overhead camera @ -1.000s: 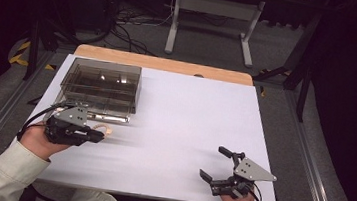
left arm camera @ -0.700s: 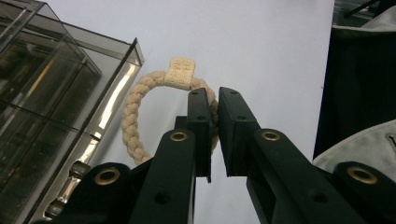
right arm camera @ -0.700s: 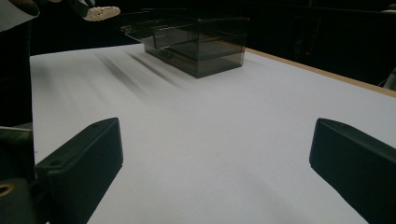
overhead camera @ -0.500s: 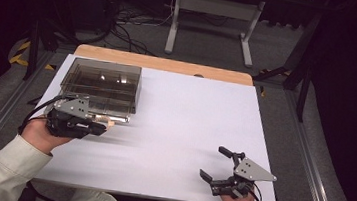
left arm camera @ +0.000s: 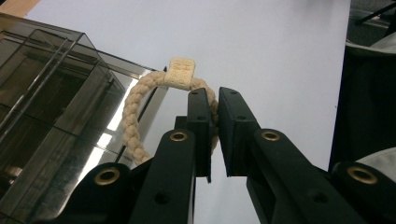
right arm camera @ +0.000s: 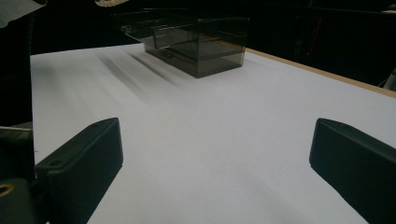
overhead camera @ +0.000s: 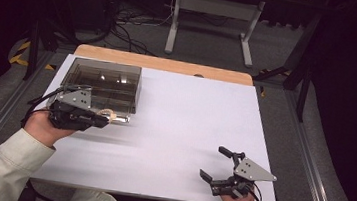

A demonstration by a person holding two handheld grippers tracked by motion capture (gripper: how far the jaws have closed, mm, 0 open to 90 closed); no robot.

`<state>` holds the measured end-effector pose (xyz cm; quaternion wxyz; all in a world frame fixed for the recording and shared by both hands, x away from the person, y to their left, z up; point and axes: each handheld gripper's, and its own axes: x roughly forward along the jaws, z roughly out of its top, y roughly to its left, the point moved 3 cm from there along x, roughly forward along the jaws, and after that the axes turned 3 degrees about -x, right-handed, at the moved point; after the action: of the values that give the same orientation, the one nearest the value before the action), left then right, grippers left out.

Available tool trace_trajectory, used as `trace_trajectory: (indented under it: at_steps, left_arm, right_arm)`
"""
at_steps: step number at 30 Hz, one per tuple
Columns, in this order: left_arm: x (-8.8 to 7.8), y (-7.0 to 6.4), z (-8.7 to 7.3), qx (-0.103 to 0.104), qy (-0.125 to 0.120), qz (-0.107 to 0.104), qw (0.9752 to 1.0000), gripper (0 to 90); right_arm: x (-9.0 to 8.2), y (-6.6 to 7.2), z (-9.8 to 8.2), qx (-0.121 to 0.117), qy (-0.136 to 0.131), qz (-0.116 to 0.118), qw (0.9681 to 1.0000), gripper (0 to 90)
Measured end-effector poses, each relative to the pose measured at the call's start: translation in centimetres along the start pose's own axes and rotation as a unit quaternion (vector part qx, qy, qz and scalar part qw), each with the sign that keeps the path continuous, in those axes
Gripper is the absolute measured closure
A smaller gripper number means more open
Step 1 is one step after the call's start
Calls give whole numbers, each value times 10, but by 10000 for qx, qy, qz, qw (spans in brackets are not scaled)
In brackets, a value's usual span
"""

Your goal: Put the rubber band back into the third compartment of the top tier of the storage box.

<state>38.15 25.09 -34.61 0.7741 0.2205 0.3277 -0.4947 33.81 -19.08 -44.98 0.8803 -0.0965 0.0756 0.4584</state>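
The left gripper (left arm camera: 212, 100) is clamped on a braided cream loop (left arm camera: 133, 119); its jaws pinch one side of the cord, and the rest of the loop arcs up beyond the fingertips to a small square tag (left arm camera: 180, 73); loop and gripper sit at the near right corner of the smoked clear box (overhead camera: 100, 82), just over its near edge; the right gripper (overhead camera: 220, 162) rests well away from the box, at the near right of the white table (overhead camera: 190, 117), its jaws spread wide with nothing but bare table between them
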Motion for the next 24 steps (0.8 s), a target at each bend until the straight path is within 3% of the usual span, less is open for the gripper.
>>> trace_trajectory:
  at_steps: [24]
  left_arm:
    - [11,23,16,-121,-7,8,9999,837]
  right_arm:
    - [0,0,0,-13,-1,1,10000,34]
